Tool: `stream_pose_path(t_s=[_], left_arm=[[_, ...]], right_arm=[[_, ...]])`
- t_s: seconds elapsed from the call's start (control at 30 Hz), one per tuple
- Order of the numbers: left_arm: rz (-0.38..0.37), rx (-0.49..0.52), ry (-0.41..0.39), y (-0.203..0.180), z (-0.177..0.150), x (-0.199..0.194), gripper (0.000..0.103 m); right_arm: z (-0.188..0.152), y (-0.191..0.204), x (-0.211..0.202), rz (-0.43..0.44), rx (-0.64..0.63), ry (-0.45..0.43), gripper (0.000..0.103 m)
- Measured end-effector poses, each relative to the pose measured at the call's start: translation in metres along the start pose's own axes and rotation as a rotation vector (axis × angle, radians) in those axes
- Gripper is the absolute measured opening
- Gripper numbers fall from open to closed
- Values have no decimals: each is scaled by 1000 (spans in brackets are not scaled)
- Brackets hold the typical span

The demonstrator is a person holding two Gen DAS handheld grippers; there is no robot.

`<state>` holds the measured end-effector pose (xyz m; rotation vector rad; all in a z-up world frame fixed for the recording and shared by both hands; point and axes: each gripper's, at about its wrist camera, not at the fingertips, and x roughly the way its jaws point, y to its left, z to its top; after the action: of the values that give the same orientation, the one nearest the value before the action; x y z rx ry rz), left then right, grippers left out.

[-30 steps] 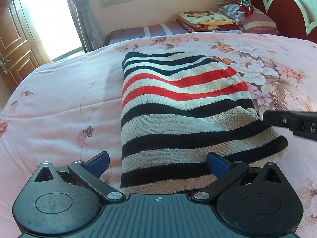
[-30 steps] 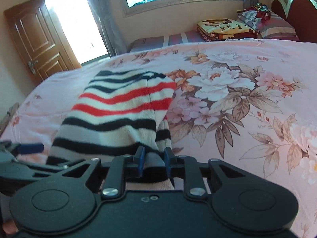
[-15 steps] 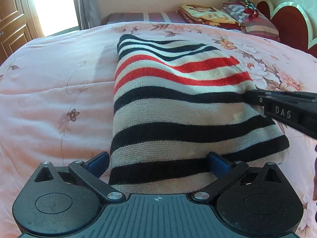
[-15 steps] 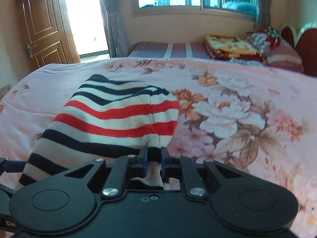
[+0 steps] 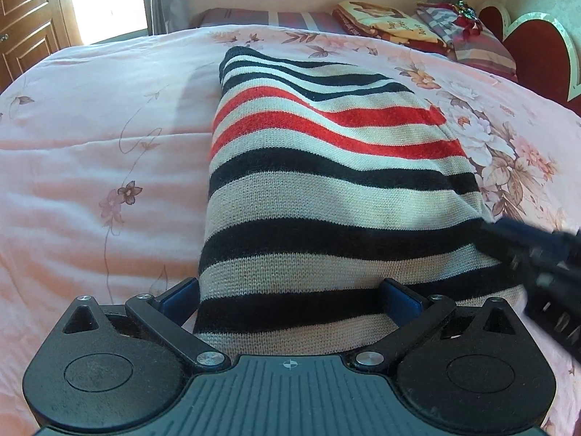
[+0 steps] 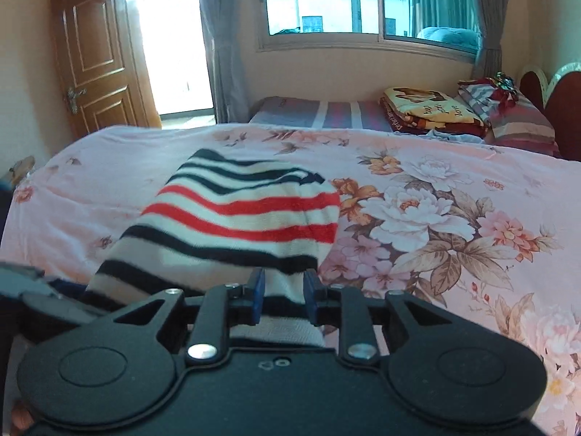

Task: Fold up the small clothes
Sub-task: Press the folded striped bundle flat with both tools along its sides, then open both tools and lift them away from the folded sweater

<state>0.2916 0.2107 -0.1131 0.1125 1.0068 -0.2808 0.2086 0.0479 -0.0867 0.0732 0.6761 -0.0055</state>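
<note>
A folded knit sweater with black, cream and red stripes lies on the pink floral bedspread. My left gripper is open wide at the sweater's near end, one pad beside its left edge and the other against the cloth. My right gripper has the sweater's near right corner between its blue pads. The cloth fills the narrow gap while the jaws are opening. In the left wrist view the right gripper shows blurred at the sweater's right edge.
Folded blankets and striped pillows are stacked at the far side by a red headboard. A wooden door and a bright doorway stand at the left, a window behind. Flat bedspread lies to both sides of the sweater.
The left gripper has closed in on the sweater's near end and stayed open. The right gripper's view tilted up and rolled; its jaws narrowed on the cloth, then widened again.
</note>
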Motion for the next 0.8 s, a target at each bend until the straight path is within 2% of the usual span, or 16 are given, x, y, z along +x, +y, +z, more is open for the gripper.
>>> stream_pose_path(t_s=[0.1,0.27,0.4,0.53,0.6,0.73,0.8], left_arm=[[-15,-19,16,3,0,3,103],[-11,-25,10,3,-2,-1,103],[43,-1,-36,2,-3,-20,103],[52,8,-82,5,-4,-54,103],[63,3,-100,8,-7,-73,103],[95,28,-146,7,-20,-114,103],[111,38,-164,3,-31,-136,103]], right_arm=[[-20,-5,17,-17,16,96,21],[-19,-10,0,2,88,90,24],[-18,-9,-20,47,149,66,43],[-11,-1,-38,66,136,50,53],[-9,0,-50,75,139,38,67],[-6,-1,-73,137,167,67,78],[-7,-1,-88,166,181,80,88]])
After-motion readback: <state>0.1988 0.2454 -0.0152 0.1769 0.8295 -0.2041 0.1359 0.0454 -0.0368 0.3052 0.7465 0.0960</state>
